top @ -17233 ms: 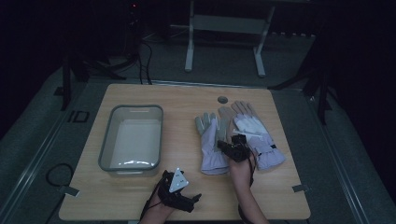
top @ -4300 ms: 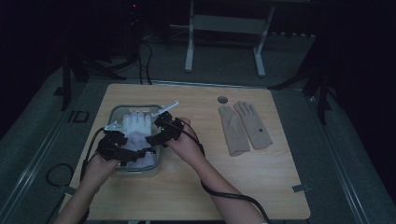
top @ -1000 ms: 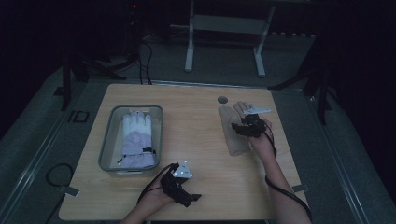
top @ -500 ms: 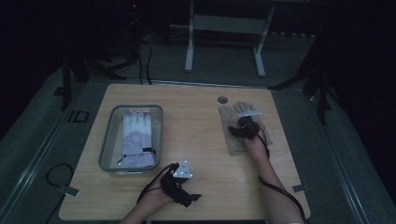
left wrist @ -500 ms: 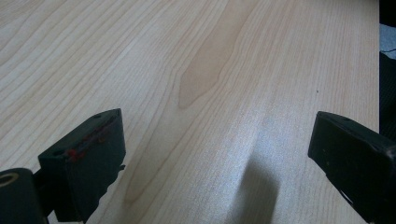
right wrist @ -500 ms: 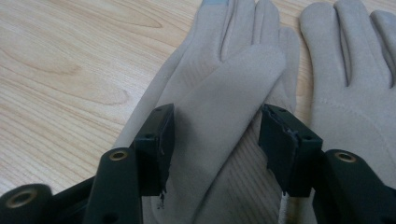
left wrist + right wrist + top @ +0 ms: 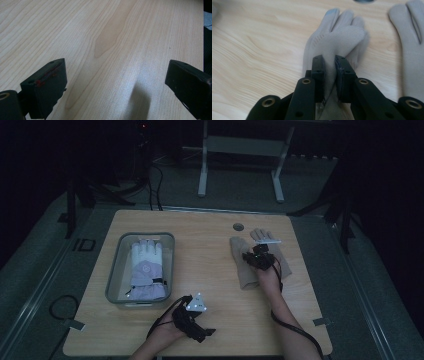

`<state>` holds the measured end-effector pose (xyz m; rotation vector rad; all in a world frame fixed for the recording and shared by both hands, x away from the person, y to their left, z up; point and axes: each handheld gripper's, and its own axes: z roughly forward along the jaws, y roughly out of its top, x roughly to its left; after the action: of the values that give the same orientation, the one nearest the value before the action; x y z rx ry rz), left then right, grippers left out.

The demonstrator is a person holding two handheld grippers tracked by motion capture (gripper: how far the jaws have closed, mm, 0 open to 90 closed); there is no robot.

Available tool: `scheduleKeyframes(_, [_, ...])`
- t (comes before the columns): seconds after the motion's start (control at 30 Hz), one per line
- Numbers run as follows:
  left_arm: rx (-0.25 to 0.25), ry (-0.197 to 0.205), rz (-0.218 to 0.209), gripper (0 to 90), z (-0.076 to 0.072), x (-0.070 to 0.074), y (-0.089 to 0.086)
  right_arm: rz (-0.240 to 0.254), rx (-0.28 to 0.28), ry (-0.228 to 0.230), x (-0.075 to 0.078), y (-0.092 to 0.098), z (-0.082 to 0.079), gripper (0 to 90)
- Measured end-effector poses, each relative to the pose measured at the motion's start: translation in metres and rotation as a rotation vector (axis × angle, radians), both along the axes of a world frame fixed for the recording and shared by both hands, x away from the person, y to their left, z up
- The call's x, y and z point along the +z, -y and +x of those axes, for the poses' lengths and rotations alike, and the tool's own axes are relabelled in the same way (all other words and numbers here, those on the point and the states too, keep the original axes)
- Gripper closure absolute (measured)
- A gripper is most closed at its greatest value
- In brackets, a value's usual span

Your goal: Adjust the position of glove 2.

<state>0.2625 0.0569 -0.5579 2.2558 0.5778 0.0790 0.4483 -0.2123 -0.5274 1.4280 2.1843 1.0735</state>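
Observation:
Two grey gloves lie side by side at the table's right. My right gripper (image 7: 257,257) sits over them. In the right gripper view its jaws (image 7: 329,60) are shut on a raised fold of the left grey glove (image 7: 342,37), whose fingers point away. The other grey glove (image 7: 412,50) lies flat to its right. A white and lavender glove pair (image 7: 145,270) rests in the clear tray (image 7: 116,270) at the left. My left gripper (image 7: 197,327) rests near the front edge, and its jaws (image 7: 115,70) stand wide open over bare wood.
The wooden table (image 7: 210,255) has a small round hole (image 7: 238,226) at the back, just behind the grey gloves. A metal stand (image 7: 240,150) stands on the floor beyond the table. Cables trail from both grippers.
My right gripper has shifted a little nearer and leftward over the grey gloves and now pinches a fold of the left one. The left gripper has stayed put.

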Motion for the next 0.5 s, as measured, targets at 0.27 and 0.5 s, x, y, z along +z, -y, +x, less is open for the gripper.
scheduleKeyframes(0.27, [-0.002, 0.003, -0.002, 3.9, -0.001, 0.000, 0.001, 0.081, -0.081, 0.010, 0.026, -0.024, -0.029, 79.3])
scheduleKeyframes(0.5, [0.008, 0.011, 0.003, 3.9, -0.002, 0.000, 0.001, 0.119, -0.116, 0.051, 0.043, -0.038, -0.059, 79.2])
